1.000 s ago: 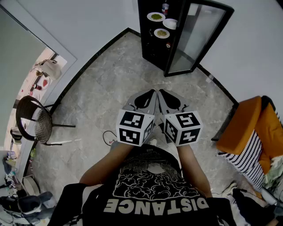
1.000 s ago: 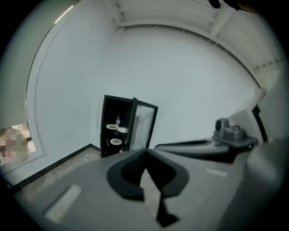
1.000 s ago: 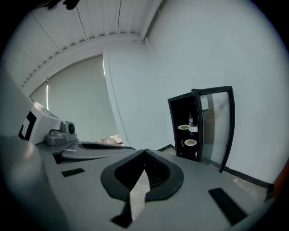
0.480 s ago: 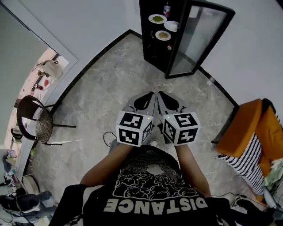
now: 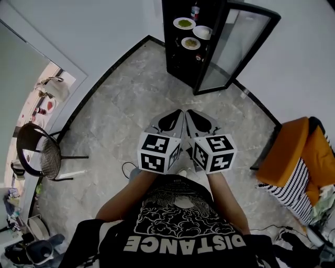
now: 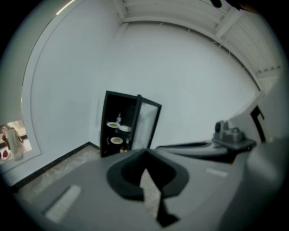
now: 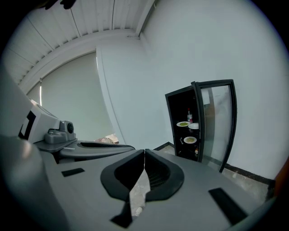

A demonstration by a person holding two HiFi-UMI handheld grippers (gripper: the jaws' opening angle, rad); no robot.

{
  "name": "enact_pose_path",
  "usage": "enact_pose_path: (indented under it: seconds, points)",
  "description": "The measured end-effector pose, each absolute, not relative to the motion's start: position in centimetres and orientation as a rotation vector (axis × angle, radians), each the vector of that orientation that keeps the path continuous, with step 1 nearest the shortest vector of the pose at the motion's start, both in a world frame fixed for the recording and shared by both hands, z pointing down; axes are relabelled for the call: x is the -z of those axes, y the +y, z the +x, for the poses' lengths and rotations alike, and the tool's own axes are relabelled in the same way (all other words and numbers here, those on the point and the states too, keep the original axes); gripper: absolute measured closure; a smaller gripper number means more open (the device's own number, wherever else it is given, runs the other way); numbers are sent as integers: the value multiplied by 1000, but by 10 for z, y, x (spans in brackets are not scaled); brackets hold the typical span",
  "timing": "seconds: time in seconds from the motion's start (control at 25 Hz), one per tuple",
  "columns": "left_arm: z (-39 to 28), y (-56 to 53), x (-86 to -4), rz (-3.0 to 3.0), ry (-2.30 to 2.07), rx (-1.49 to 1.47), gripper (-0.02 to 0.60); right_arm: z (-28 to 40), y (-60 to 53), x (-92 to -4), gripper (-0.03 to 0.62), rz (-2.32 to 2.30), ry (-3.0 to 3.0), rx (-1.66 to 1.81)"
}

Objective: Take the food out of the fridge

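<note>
The black fridge (image 5: 180,57) stands against the far wall with its glass door (image 5: 233,49) swung open. On its shelves are two plates of green food (image 5: 184,23) (image 5: 191,43), a white bowl (image 5: 202,32) and a bottle (image 5: 195,10). My left gripper (image 5: 179,112) and right gripper (image 5: 191,112) are held side by side in front of my chest, pointing at the fridge from well short of it. Both are shut with nothing between the jaws. The left gripper view shows the fridge (image 6: 128,128) beyond its closed tips (image 6: 145,151). The right gripper view shows the fridge (image 7: 198,128) likewise.
Grey marble floor (image 5: 125,104) lies between me and the fridge. A dark wire chair (image 5: 39,149) stands at the left near a doorway. An orange seat (image 5: 298,152) with a striped cloth (image 5: 290,191) is at the right. A thin cable (image 5: 126,168) lies near my feet.
Both grippers have moved a little forward towards the fridge, still shut and side by side. The fridge sits slightly nearer in the head view and the chair has slid lower left.
</note>
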State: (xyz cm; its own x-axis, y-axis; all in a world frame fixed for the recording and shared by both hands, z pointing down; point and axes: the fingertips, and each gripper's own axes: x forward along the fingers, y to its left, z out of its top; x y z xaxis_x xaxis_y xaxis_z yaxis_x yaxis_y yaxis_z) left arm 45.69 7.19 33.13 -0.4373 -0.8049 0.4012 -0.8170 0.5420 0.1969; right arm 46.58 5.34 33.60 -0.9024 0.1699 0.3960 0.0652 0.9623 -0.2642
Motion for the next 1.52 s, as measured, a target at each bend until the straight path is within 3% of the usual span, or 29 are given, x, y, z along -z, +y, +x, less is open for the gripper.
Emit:
enact_pose_path:
  seconds: [0.84, 1.52]
  points:
    - [252, 126, -325, 1461, -2230, -15, 581, 273, 108, -333, 591, -3, -2645, -333]
    - [185, 116, -335, 1466, -2208, -5, 581, 202, 98, -343, 591, 12, -2640, -354]
